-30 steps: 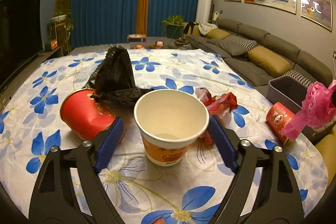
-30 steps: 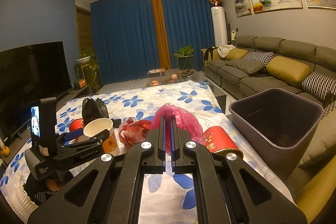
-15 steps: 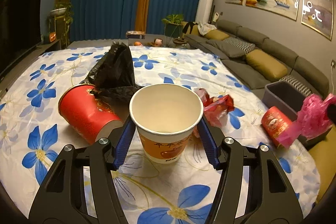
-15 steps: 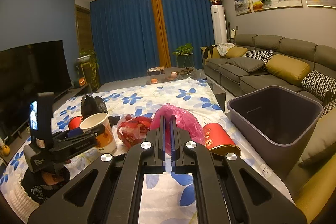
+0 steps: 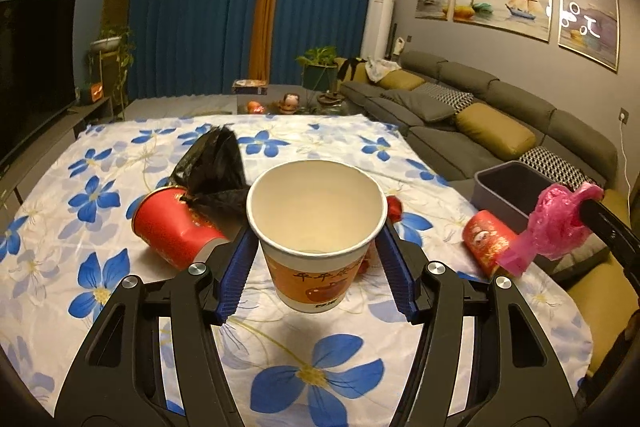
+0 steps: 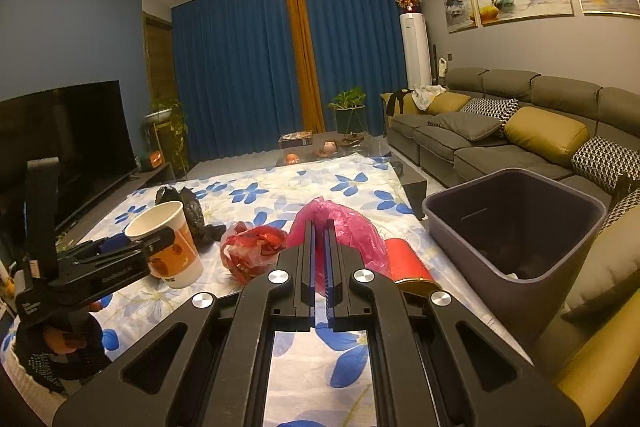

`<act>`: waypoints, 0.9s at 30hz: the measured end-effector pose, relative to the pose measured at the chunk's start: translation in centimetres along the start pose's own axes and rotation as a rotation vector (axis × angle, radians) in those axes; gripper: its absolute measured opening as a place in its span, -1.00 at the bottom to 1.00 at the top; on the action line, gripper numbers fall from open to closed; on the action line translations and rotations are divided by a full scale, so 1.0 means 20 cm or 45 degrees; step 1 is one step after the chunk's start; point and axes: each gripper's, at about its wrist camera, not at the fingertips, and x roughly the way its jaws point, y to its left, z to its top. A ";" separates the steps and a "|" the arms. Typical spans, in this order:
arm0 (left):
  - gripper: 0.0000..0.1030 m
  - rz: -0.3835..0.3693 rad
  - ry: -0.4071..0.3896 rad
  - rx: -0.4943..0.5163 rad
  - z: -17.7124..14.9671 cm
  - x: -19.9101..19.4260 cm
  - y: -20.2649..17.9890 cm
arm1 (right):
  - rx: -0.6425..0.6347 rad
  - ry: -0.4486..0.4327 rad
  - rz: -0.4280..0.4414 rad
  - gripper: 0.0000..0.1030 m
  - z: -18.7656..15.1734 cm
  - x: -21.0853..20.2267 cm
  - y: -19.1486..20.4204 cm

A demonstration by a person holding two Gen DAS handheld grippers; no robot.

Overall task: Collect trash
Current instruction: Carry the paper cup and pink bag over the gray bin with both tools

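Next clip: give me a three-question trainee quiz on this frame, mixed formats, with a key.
1. True or false: the left gripper holds the paper cup clear of the tablecloth.
2. What does the right gripper hold? A black bag; B pink bag; C red cup.
3. Fill in: the grey bin stands at the table's ___ side, next to the sofa.

Key: 1 true (shadow shows under the cup). 2 B, the pink bag. 3 right.
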 end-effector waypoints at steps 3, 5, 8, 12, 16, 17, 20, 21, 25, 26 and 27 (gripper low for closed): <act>0.14 -0.022 -0.010 0.014 0.01 -0.02 -0.04 | 0.006 -0.011 -0.012 -0.91 0.02 -0.02 -0.03; 0.14 -0.043 -0.018 0.026 0.03 -0.02 -0.07 | 0.008 -0.019 -0.024 -0.91 0.03 -0.03 -0.06; 0.14 -0.069 -0.029 0.050 0.05 -0.02 -0.13 | 0.018 -0.034 -0.048 -0.91 0.06 -0.04 -0.12; 0.14 -0.126 -0.045 0.092 0.10 0.00 -0.26 | 0.032 -0.058 -0.110 -0.91 0.09 -0.05 -0.23; 0.13 -0.190 -0.065 0.130 0.14 0.04 -0.40 | 0.066 -0.077 -0.162 -0.91 0.14 -0.06 -0.35; 0.13 -0.212 -0.068 0.137 0.16 0.05 -0.44 | 0.084 -0.082 -0.178 -0.91 0.15 -0.06 -0.39; 0.13 -0.272 -0.073 0.155 0.20 0.09 -0.57 | 0.109 -0.092 -0.212 -0.91 0.17 -0.06 -0.48; 0.13 -0.290 -0.075 0.160 0.21 0.11 -0.61 | 0.113 -0.094 -0.229 -0.91 0.18 -0.05 -0.51; 0.13 -0.386 -0.074 0.173 0.26 0.19 -0.80 | 0.130 -0.090 -0.284 -0.91 0.21 -0.01 -0.61; 0.13 -0.405 -0.071 0.179 0.27 0.20 -0.84 | 0.137 -0.090 -0.295 -0.91 0.21 0.00 -0.63; 0.13 -0.422 -0.069 0.186 0.28 0.23 -0.88 | 0.141 -0.091 -0.303 -0.91 0.21 0.00 -0.65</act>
